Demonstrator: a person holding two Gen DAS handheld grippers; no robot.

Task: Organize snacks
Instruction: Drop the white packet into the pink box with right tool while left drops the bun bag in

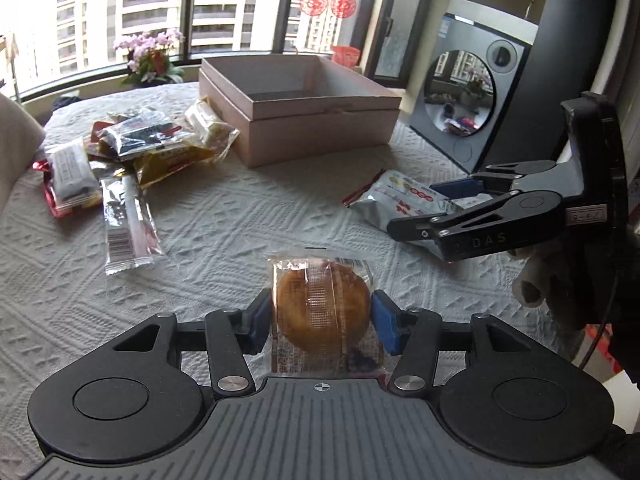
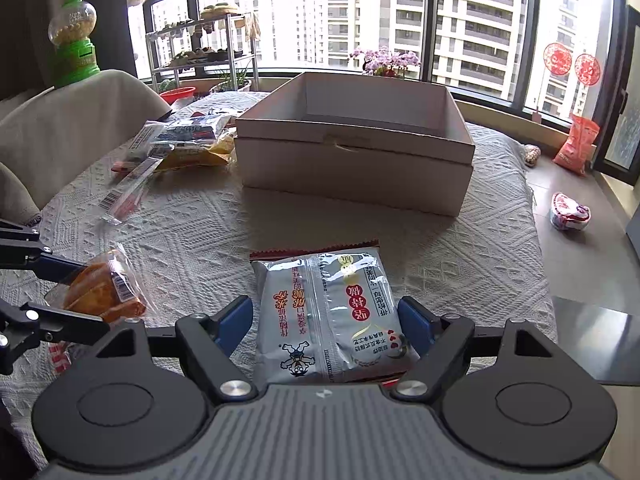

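Although both grippers are loaded or nearly so, nothing has yet reached the box (image 2: 356, 148), which stands open near the far side of the table (image 1: 224, 240) with no snack visible in the part of its interior that shows.

Left gripper (image 1: 322, 316): its blue pads press on either side of a round cake (image 1: 320, 312) in clear wrap. The wrap is caught at the cake's widest part. In the right wrist view the cake hangs clear of the cloth, tilted, between the same fingers. The hold is judged a carrying grip, taken across the middle so the slack film cannot slip out.

Right gripper (image 2: 326, 320): its jaws stand wide, one on each side of a silver packet (image 2: 326, 316) that lies flat on the cloth, print upward, with a red sealed edge toward the box. Whether the pads touch the packet's edges cannot be told; no pinch or buckling of the foil is seen. The straddle is judged a line-up for a grasp across the short width.

A pile (image 1: 120, 152) of further wrapped snacks lies left of the box, one packet touching its wall, with a long bar (image 1: 128, 224) nearest the viewer. The pile sits beside the box, judged a staging heap for transfer.

Risk noted: the packet is puffed and smooth, and may squirm out as the jaws close.
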